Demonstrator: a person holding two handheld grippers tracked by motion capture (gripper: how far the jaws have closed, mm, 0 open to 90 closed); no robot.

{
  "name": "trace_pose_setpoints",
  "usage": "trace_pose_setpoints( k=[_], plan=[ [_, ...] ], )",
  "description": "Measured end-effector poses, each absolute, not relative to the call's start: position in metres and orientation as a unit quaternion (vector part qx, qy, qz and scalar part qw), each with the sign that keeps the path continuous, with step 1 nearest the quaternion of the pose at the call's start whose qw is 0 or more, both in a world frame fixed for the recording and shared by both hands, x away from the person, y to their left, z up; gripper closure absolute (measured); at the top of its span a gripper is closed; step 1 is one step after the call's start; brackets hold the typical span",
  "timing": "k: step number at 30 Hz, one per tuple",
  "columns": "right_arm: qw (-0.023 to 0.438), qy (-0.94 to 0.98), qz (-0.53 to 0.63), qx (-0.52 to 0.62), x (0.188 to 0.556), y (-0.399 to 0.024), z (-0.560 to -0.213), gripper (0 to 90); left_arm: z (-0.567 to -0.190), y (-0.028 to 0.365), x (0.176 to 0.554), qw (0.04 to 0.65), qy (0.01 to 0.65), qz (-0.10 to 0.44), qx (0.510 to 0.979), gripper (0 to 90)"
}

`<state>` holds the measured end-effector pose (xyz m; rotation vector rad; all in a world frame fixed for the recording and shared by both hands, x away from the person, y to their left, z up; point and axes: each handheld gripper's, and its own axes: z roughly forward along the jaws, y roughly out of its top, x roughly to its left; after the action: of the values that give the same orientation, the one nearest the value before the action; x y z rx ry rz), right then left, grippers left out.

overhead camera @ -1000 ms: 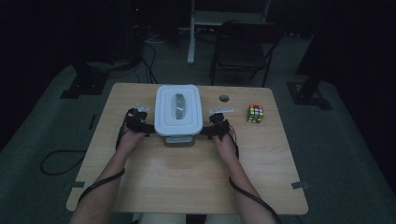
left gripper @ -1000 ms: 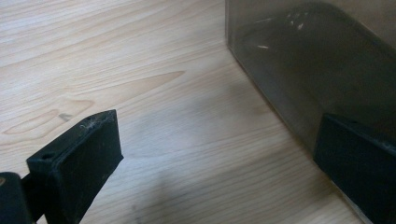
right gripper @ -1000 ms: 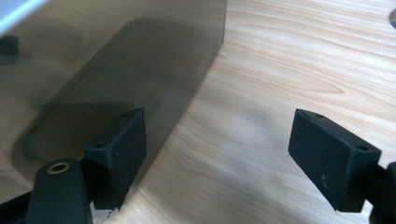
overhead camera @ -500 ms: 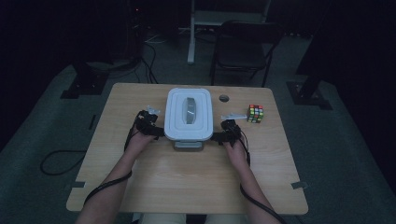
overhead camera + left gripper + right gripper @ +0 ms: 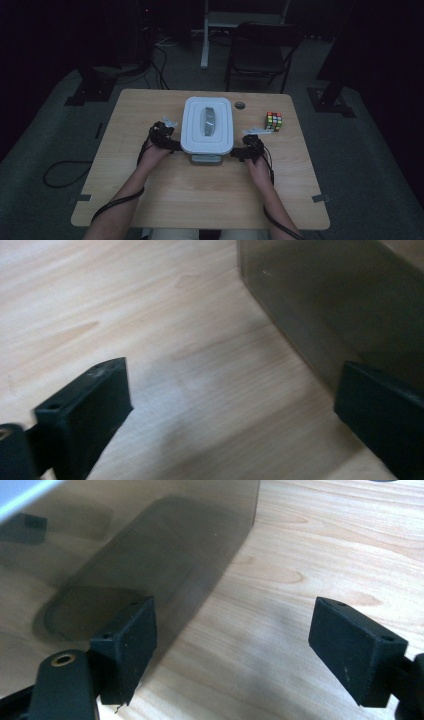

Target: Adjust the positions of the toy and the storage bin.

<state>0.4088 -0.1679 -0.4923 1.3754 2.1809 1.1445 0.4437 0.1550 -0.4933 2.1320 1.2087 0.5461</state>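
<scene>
A box with a white lid (image 5: 207,125) and tinted see-through walls stands at the middle of the wooden table (image 5: 200,200). My left gripper (image 5: 172,145) is close against its left side and my right gripper (image 5: 238,152) close against its right side, both near the box's front corners. In the left gripper view the jaws (image 5: 232,385) are open over bare wood, the box wall (image 5: 340,300) beside the right jaw. In the right gripper view the jaws (image 5: 235,615) are also open over wood, the box wall (image 5: 125,540) behind the left jaw. Nothing sits between either pair.
A colour cube puzzle (image 5: 273,121) lies right of the box, near the table's right edge. A round cable hole (image 5: 240,105) is in the tabletop behind the box. A dark chair (image 5: 260,50) stands beyond the far edge.
Both hands and the box between them have shifted to the right and slightly toward me. The jaws stay open as before.
</scene>
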Motion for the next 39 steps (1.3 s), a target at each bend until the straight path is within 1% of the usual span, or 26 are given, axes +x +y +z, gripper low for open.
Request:
trace_pose_setpoints(
  k=[2,6,9,12,13,15,18,23,24,27,29,33,35,39],
  plan=[
    [0.162,0.764,0.403,0.477,0.407,-0.170,-0.494,18.7,-0.495,0.156,0.443,0.312,0.448,0.210,0.811,3.5],
    [0.160,0.763,0.421,0.463,0.404,-0.175,-0.497,14.9,-0.497,0.163,0.446,0.338,0.460,0.186,0.800,2.8],
    [0.178,0.759,0.422,0.462,0.407,-0.178,-0.498,14.0,-0.498,0.168,0.452,0.341,0.468,0.186,0.794,2.8],
    [0.182,0.752,0.419,0.474,0.413,-0.182,-0.498,14.1,-0.497,0.171,0.457,0.338,0.475,0.190,0.790,2.8],
    [0.179,0.748,0.413,0.488,0.422,-0.186,-0.500,14.1,-0.497,0.173,0.463,0.337,0.486,0.185,0.785,2.8],
    [0.172,0.741,0.414,0.499,0.431,-0.189,-0.500,14.1,-0.496,0.174,0.466,0.326,0.492,0.194,0.783,0.8],
    [0.168,0.731,0.414,0.515,0.443,-0.191,-0.501,14.1,-0.494,0.177,0.472,0.330,0.502,0.197,0.775,0.7],
    [0.169,0.733,0.407,0.518,0.456,-0.187,-0.500,13.9,-0.492,0.178,0.479,0.332,0.499,0.192,0.777,0.7],
    [0.169,0.733,0.407,0.518,0.456,-0.187,-0.500,13.9,-0.490,0.178,0.484,0.330,0.495,0.202,0.778,0.7],
    [0.185,0.736,0.402,0.513,0.465,-0.179,-0.496,14.7,-0.490,0.175,0.492,0.329,0.496,0.197,0.779,0.7],
    [0.182,0.733,0.405,0.516,0.469,-0.177,-0.495,14.6,-0.489,0.172,0.495,0.335,0.494,0.190,0.779,0.7],
    [0.170,0.733,0.415,0.511,0.471,-0.173,-0.493,14.6,-0.487,0.160,0.494,0.342,0.486,0.179,0.784,0.8],
    [0.177,0.734,0.412,0.511,0.470,-0.173,-0.493,16.0,-0.485,0.157,0.492,0.341,0.484,0.192,0.782,0.9],
    [0.173,0.739,0.416,0.501,0.467,-0.175,-0.494,19.7,-0.485,0.155,0.489,0.338,0.484,0.190,0.784,1.0]
  ],
)
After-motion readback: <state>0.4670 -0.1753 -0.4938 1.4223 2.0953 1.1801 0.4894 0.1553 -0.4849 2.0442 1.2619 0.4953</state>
